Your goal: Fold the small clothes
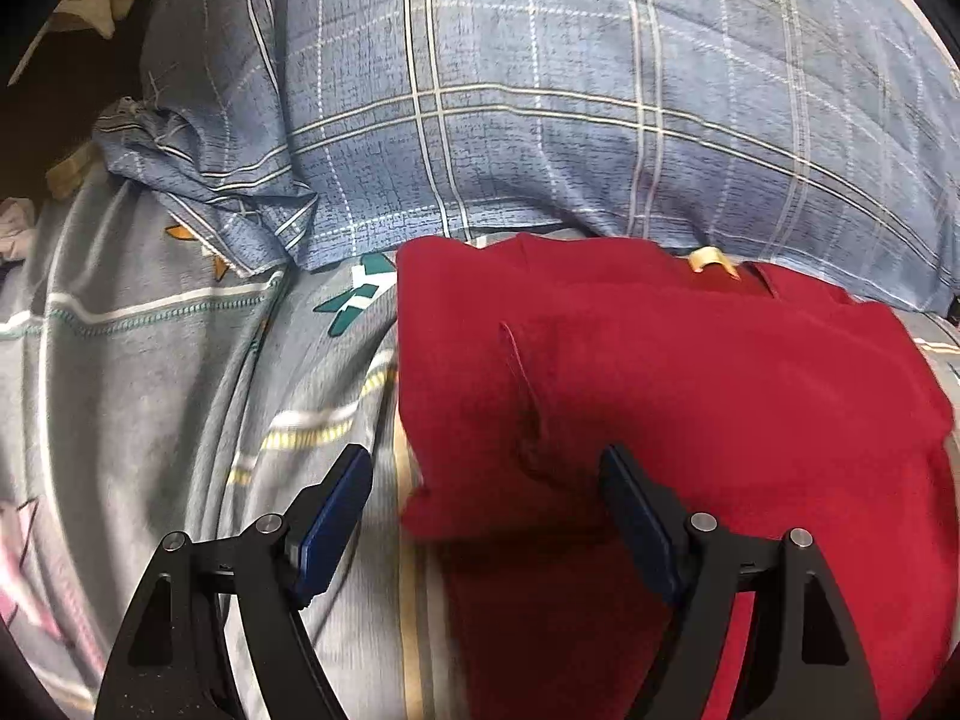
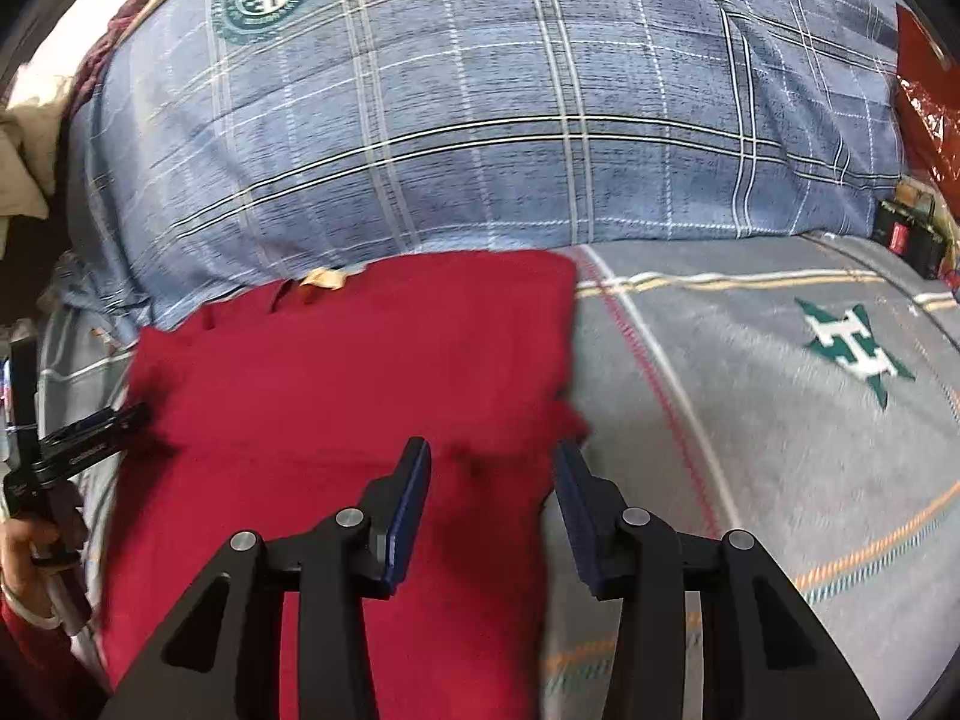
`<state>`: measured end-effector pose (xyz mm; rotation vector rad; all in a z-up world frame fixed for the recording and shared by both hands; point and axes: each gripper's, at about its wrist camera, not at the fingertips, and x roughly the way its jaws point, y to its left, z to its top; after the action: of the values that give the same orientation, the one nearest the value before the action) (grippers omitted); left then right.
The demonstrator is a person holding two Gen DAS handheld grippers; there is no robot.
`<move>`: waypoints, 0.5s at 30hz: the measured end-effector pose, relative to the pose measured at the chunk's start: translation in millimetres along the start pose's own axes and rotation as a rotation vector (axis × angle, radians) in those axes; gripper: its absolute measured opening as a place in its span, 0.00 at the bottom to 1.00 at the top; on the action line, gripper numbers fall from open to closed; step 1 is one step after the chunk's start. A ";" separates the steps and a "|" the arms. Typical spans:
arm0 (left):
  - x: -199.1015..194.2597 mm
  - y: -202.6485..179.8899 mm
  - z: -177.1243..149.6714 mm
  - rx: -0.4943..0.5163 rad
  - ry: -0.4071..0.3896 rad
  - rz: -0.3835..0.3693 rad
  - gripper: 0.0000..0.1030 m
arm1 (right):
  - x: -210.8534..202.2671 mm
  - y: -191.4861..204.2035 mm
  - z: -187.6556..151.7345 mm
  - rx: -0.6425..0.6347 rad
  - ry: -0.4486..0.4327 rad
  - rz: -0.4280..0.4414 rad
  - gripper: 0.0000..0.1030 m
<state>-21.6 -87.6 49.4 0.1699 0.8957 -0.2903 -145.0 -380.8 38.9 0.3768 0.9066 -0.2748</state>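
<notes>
A folded red garment (image 1: 690, 372) lies on the grey patterned bedsheet (image 1: 150, 360), its far edge against a blue plaid pillow (image 1: 540, 90). A small cream label (image 1: 711, 258) shows at its far edge. My left gripper (image 1: 486, 468) is open over the garment's near left corner, holding nothing. In the right wrist view the same garment (image 2: 336, 372) lies at centre left. My right gripper (image 2: 492, 462) is open over its near right edge, empty. The left gripper (image 2: 90, 438) shows at the garment's left edge.
The blue plaid pillow (image 2: 480, 108) fills the far side. The grey bedsheet (image 2: 780, 420) spreads right of the garment. A red plastic bag (image 2: 924, 96) and a dark object (image 2: 906, 234) sit at the far right. Crumpled pillow fabric (image 1: 198, 168) lies at the left.
</notes>
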 end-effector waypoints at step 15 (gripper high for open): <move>-102.5 6.9 -80.4 -0.014 -0.018 0.000 0.76 | -51.8 12.5 -67.4 -0.050 0.065 0.058 0.60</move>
<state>-139.5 -41.6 80.9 0.1547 0.8798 -0.2850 -218.5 -336.9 45.4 0.3671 0.9631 -0.1871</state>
